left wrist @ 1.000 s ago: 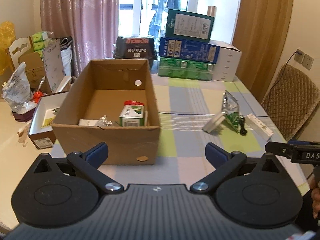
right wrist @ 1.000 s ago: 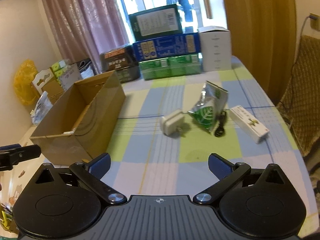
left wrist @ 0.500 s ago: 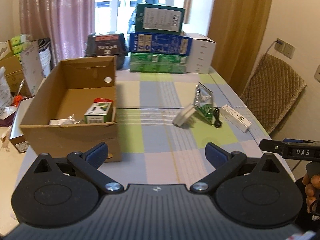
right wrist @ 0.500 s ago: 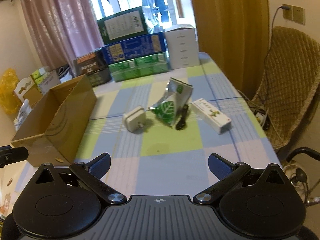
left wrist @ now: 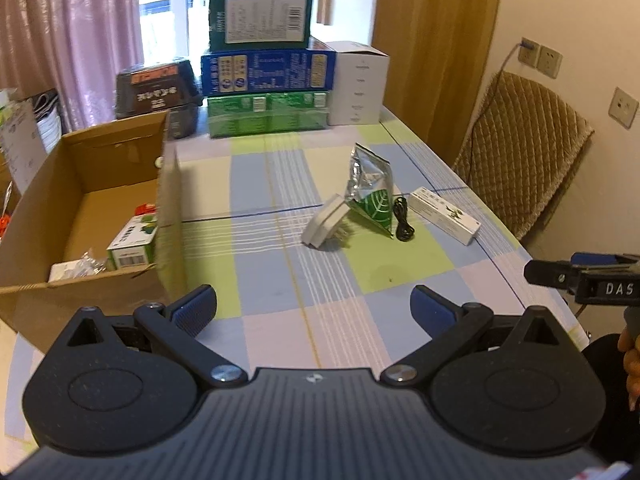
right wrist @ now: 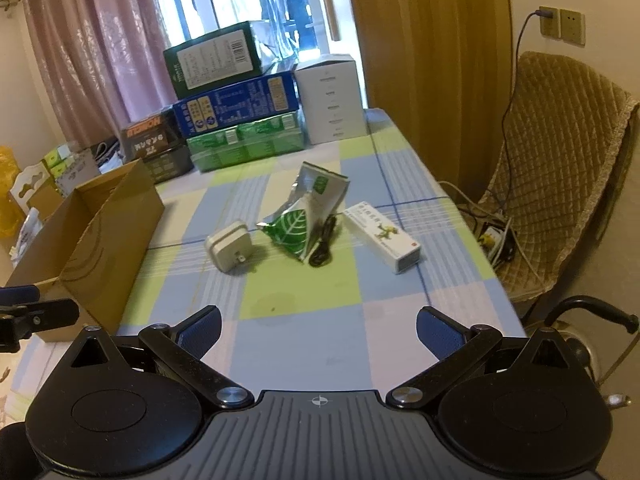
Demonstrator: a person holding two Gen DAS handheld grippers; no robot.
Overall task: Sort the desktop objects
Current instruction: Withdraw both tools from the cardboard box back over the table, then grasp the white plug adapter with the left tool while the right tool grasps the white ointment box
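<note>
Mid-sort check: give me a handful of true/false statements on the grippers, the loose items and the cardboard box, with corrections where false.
1. Both the left gripper and right gripper are open and empty. True.
2. The white charger is already inside the cardboard box. False: it lies on the tablecloth, left of the green foil pouch.
3. A black cable lies between the pouch and the long white box. True.
4. The cardboard box is empty. False: the left wrist view shows a green-and-white carton and other small items inside.
</note>
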